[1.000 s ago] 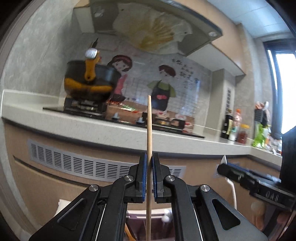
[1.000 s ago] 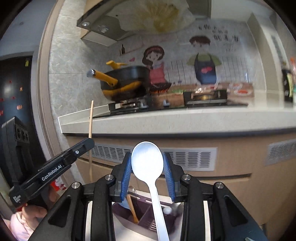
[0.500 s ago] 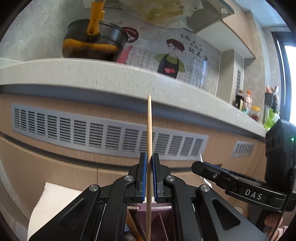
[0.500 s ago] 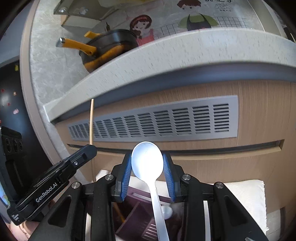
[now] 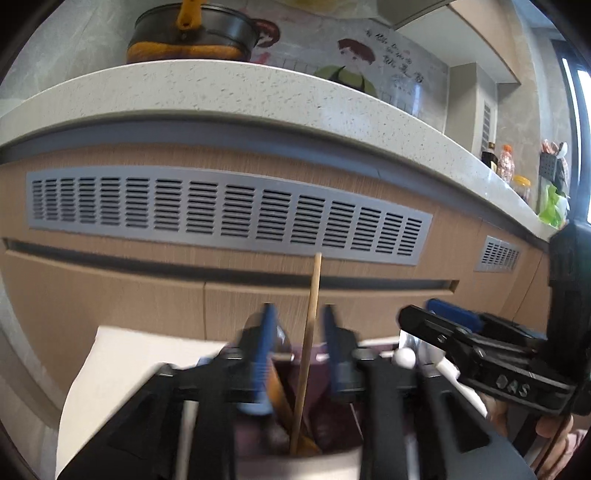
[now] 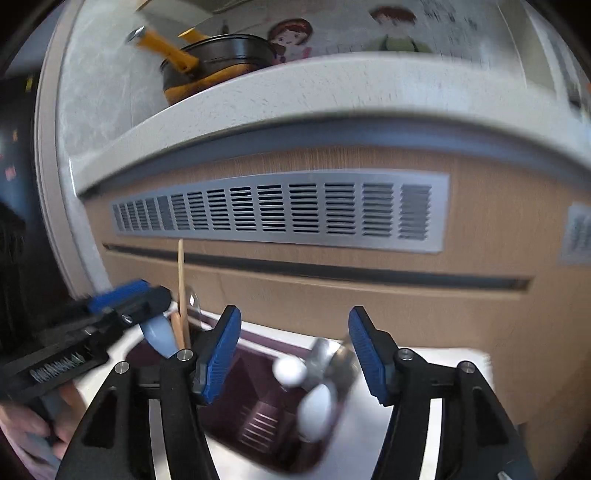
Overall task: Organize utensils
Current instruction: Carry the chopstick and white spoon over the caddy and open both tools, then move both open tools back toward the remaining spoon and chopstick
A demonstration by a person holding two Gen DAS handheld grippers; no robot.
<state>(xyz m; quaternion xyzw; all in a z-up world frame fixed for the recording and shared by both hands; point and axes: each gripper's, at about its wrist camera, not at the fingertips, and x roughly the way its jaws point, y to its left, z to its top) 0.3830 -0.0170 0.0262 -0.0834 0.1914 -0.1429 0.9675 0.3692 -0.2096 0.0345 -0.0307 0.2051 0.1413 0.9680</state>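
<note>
- The left gripper (image 5: 298,345), black with blue ribbed pads, stood with its jaws parted, a clear gap on each side of the thin wooden chopstick (image 5: 307,354) that rose between them.
- That chopstick leaned slightly, its lower end down inside the dark purple slotted utensil holder (image 5: 332,432), touching neither pad as far as I could see.
- Beside it in the same left compartment sat a broader orange-brown wooden handle (image 5: 282,397).
- The right gripper (image 6: 294,349) had its jaws spread wide, holding nothing.
- Below it the white plastic spoon (image 6: 314,406) lay blurred in the right compartment of the holder (image 6: 258,421), next to shiny metal utensils (image 6: 328,360).
- From the right wrist view, the chopstick (image 6: 181,291) stood at the far left end of the holder, just beside the left gripper (image 6: 122,301).
- A pale blue spoon bowl (image 6: 159,334) showed under that gripper's tip.
- The holder rested on a white cloth-covered surface (image 5: 122,369), near the tan wooden cabinet front (image 5: 110,295).
- A grey slotted vent panel (image 5: 221,212) ran across the cabinet, under a speckled white countertop (image 5: 221,96).
- On the counter sat a black pot with orange handles (image 5: 192,33).
</note>
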